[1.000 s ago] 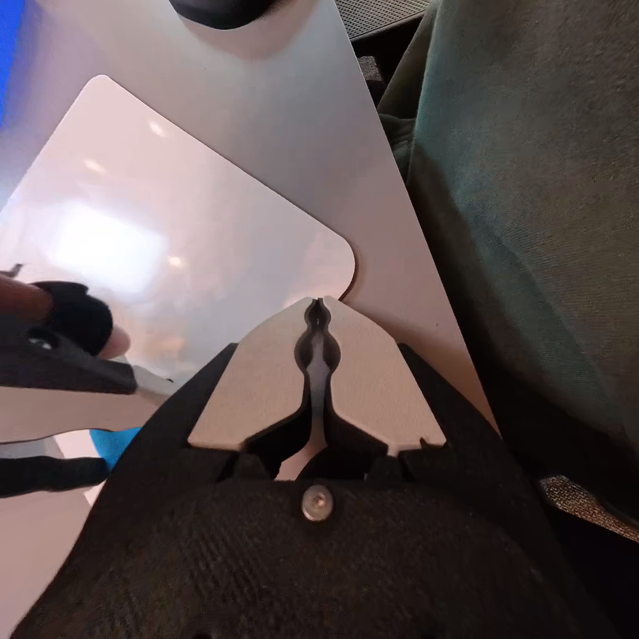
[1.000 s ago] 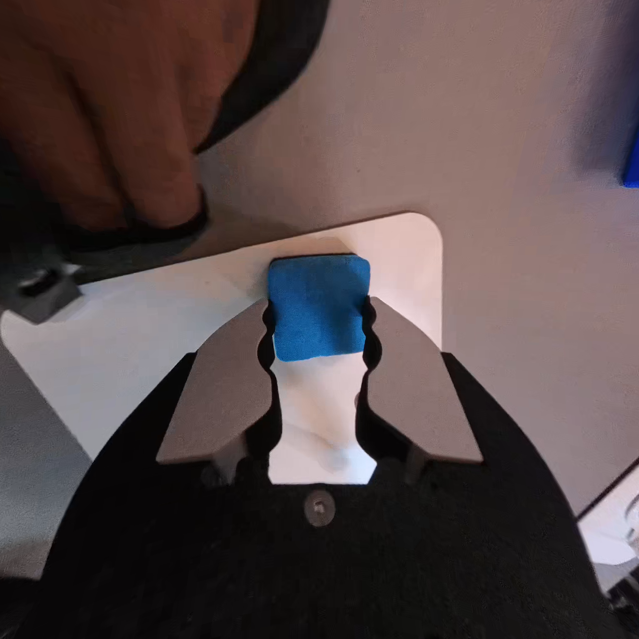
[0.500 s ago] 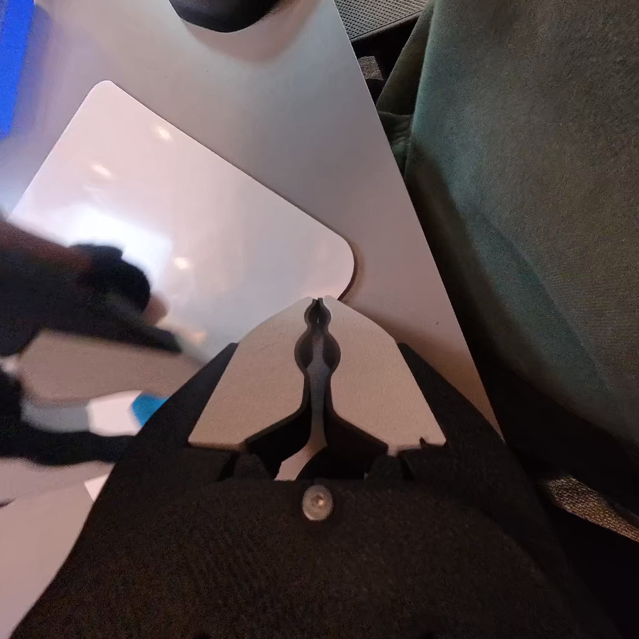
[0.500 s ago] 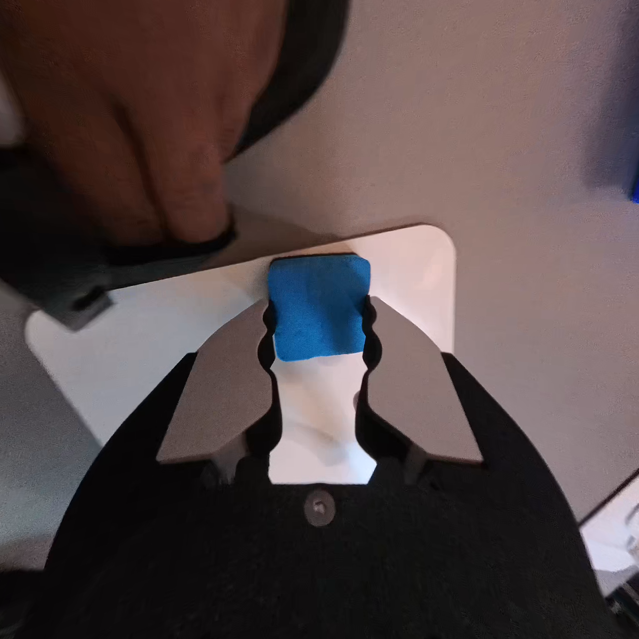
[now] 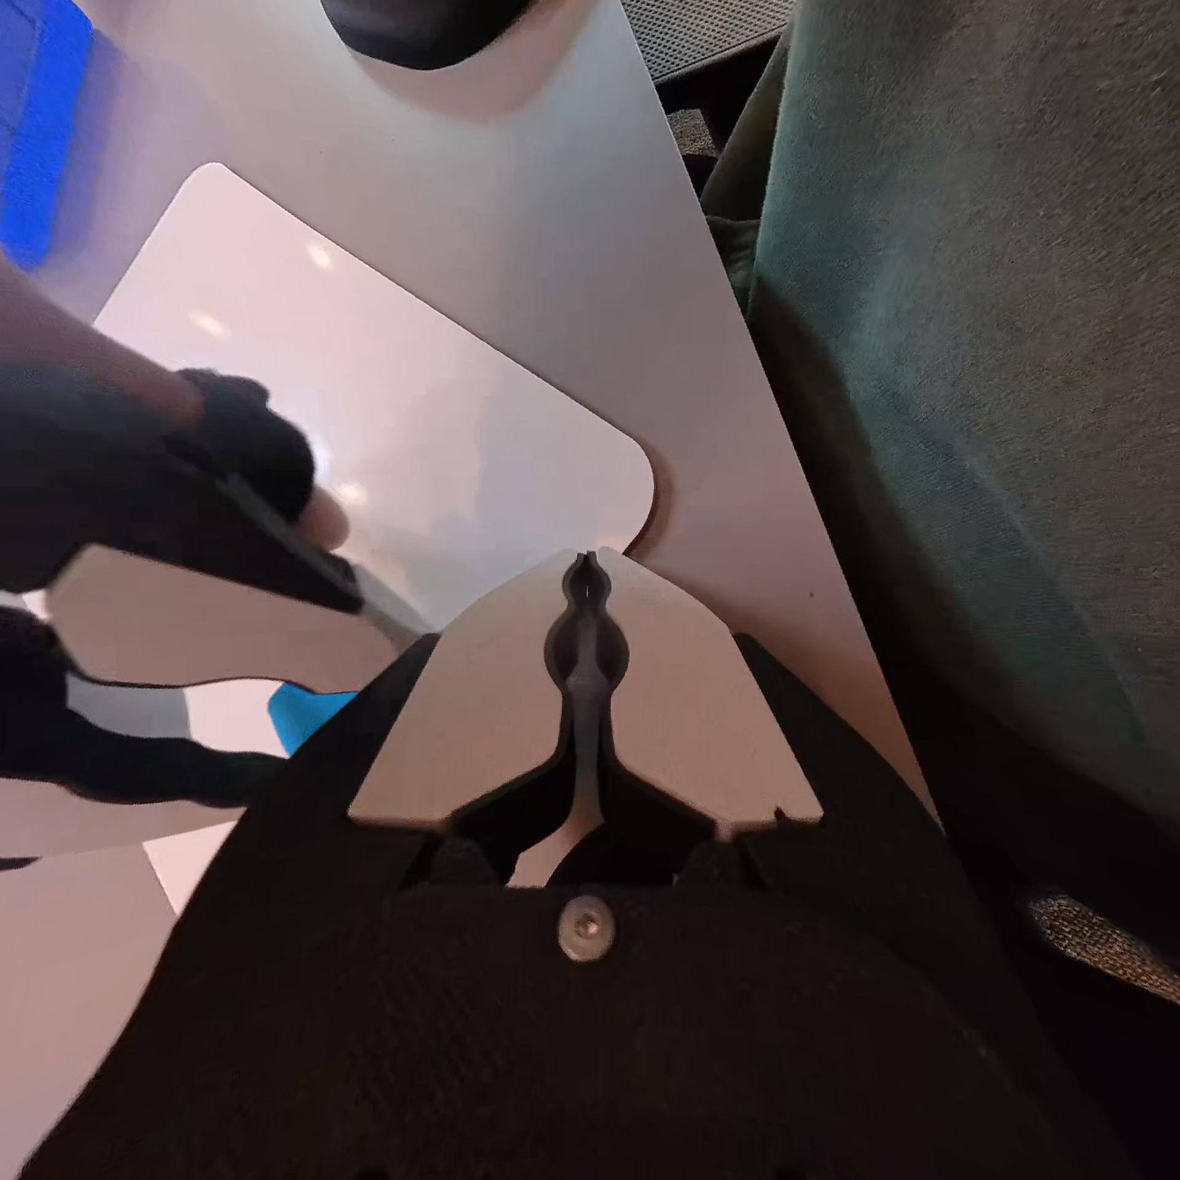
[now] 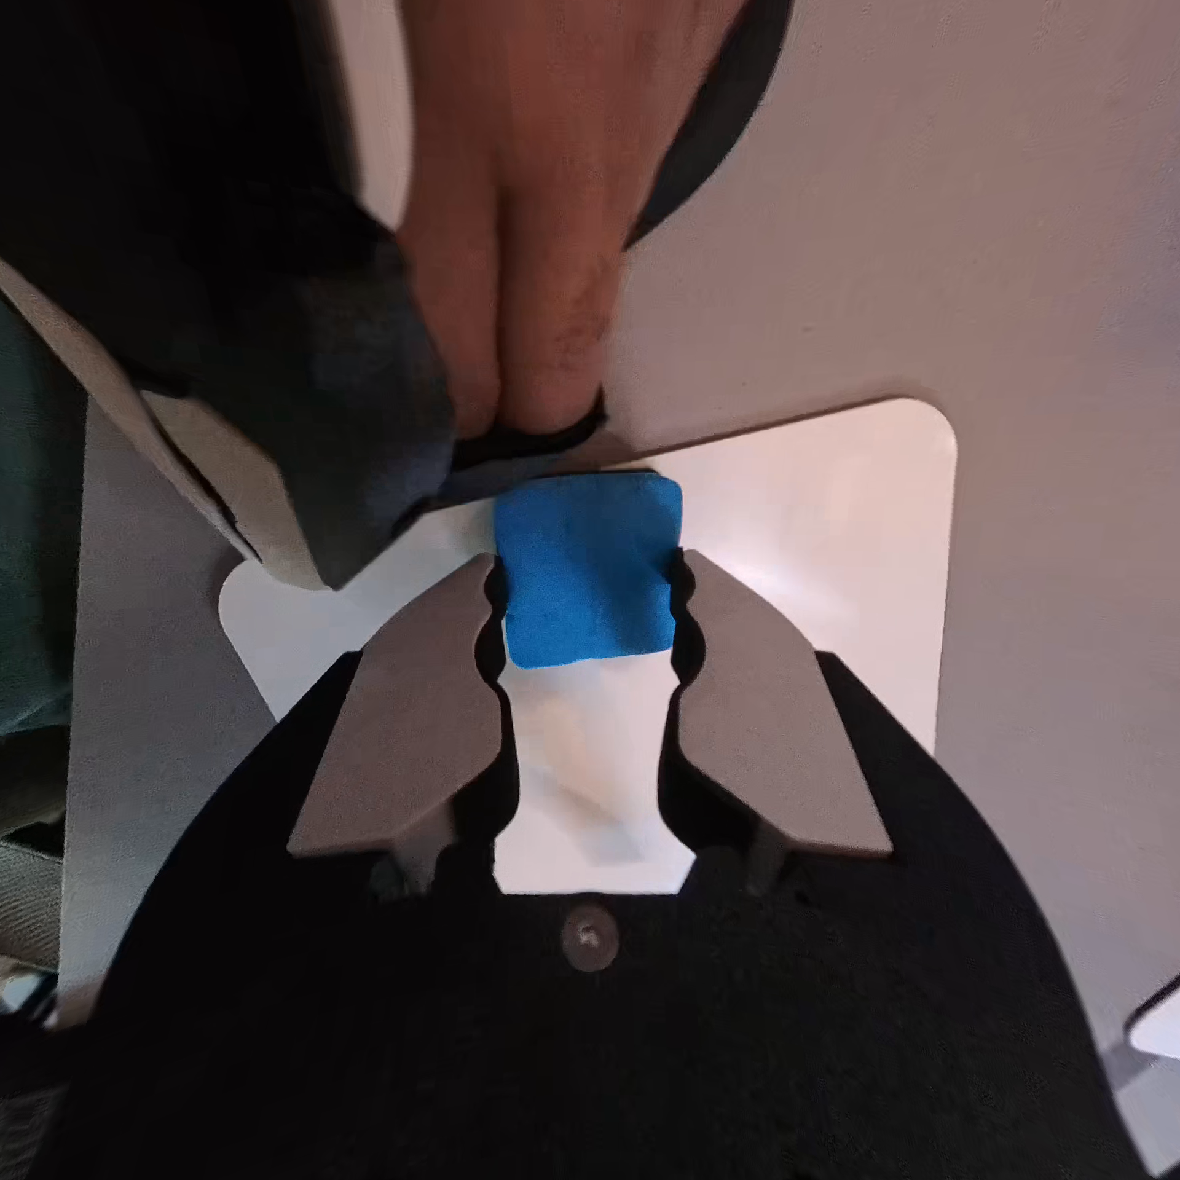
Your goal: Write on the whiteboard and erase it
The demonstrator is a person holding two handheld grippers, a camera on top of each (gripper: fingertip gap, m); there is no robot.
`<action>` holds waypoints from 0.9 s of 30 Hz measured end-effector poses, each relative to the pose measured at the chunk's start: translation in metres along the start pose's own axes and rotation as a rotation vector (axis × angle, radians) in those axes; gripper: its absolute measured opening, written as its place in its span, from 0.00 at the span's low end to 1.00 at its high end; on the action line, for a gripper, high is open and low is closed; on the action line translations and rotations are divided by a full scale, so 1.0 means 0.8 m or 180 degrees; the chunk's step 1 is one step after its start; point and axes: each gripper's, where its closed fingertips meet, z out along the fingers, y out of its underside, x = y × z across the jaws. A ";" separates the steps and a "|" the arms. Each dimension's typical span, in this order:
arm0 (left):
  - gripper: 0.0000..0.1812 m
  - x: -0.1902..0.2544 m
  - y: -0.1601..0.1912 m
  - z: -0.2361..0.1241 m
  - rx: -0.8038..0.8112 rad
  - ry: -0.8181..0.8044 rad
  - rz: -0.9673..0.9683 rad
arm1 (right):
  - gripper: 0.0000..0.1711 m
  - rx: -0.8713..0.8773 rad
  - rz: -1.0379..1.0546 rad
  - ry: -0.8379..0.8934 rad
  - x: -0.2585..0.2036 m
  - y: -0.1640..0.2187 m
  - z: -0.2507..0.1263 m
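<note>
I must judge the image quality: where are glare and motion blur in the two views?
Left wrist view: bright glare spots on the whiteboard; the right tongs with the hand are motion-blurred. Right wrist view: the hand is smeared, the blue eraser sharp.

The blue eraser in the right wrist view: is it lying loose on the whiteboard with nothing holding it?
No: the blue eraser sits pinched between the right gripper's two grey fingers, over the whiteboard.

text: none readable | whiteboard (image 6: 798,511): blank, no marks showing | blue eraser (image 6: 584,568): plain face, no label | bench (image 5: 511,223): bare of signs
</note>
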 end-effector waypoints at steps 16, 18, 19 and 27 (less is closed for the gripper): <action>0.00 0.001 -0.002 -0.002 -0.0006 -0.0015 0.0019 | 0.38 0.0436 0.0214 0.0001 0.008 0.001 -0.014; 0.00 0.001 -0.002 -0.002 -0.0006 -0.0012 0.0016 | 0.36 0.0466 0.0230 0.0005 0.009 0.001 -0.015; 0.00 0.002 -0.002 -0.002 -0.0005 -0.0011 0.0013 | 0.35 0.0483 0.0239 0.0002 0.009 0.001 -0.015; 0.00 0.003 -0.003 -0.003 0.0000 0.0000 0.0026 | 0.25 0.0465 0.0168 0.0013 0.010 -0.011 -0.009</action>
